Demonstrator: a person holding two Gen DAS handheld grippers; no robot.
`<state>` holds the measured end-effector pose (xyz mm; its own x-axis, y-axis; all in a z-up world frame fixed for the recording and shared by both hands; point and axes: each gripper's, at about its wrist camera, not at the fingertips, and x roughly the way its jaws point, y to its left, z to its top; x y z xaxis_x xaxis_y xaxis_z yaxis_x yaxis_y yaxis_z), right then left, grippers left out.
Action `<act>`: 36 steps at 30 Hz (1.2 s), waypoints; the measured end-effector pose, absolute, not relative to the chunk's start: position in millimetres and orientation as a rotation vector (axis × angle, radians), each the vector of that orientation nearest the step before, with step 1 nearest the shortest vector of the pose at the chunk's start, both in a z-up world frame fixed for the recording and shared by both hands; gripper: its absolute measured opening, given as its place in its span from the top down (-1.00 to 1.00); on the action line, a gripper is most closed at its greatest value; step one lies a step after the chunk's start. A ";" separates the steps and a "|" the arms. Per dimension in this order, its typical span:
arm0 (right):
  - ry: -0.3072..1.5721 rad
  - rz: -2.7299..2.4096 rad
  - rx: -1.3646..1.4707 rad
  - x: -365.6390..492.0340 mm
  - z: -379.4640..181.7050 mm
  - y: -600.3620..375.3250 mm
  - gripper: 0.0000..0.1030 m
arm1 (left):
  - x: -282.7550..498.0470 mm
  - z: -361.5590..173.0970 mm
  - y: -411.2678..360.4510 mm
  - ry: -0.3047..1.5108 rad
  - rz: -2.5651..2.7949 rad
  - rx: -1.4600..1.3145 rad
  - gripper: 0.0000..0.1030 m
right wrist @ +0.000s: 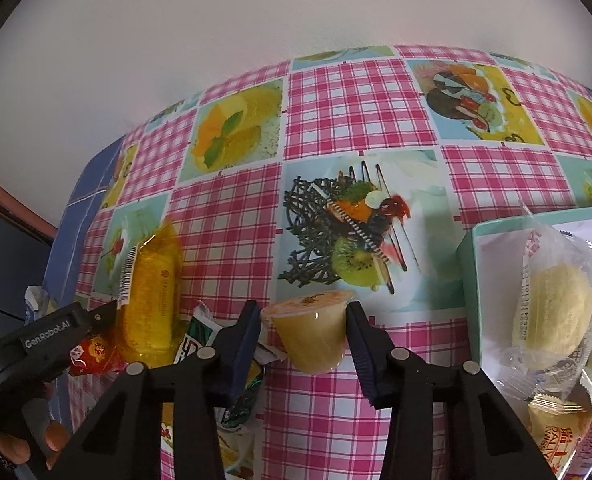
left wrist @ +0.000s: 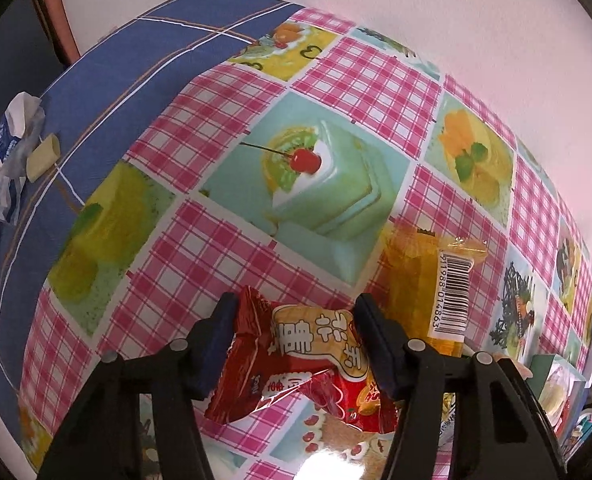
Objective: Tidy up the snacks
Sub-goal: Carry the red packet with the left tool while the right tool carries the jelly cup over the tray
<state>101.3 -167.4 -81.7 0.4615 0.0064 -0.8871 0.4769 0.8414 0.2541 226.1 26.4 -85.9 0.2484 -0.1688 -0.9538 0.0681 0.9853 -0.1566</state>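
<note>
One pink checked tablecloth point(right wrist: 360, 96), blue cloth point(left wrist: 95, 80) beside, white wall point(right wrist: 175, 32) behind.

"GenRobot.AI" on the left gripper point(right wrist: 49, 334); barcode digits "911988 014863" on the yellow packet point(left wrist: 416, 280); "DALI" on a small wrapper point(right wrist: 556, 436).

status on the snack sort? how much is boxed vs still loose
Partly done. Boxed: the mint box at right already holds a clear-wrapped round cake and a small yellow packet. In hand: the right gripper grips a jelly cup; the left gripper grips a red snack packet. Left: the orange-wrapped cake and a green packet lie loose on the tablecloth.
</note>
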 end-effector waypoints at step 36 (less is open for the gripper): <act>0.974 -0.517 0.561 19.7 9.1 -250.4 0.11 | 144.6 50.3 -53.1 1.090 -0.333 -0.063 -0.17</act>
<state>19.7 -250.4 9.1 0.4652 -0.1547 -0.8716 0.6352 0.7441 0.2069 144.6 -53.1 50.3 0.4177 -0.2961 -0.8590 0.2343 0.9485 -0.2131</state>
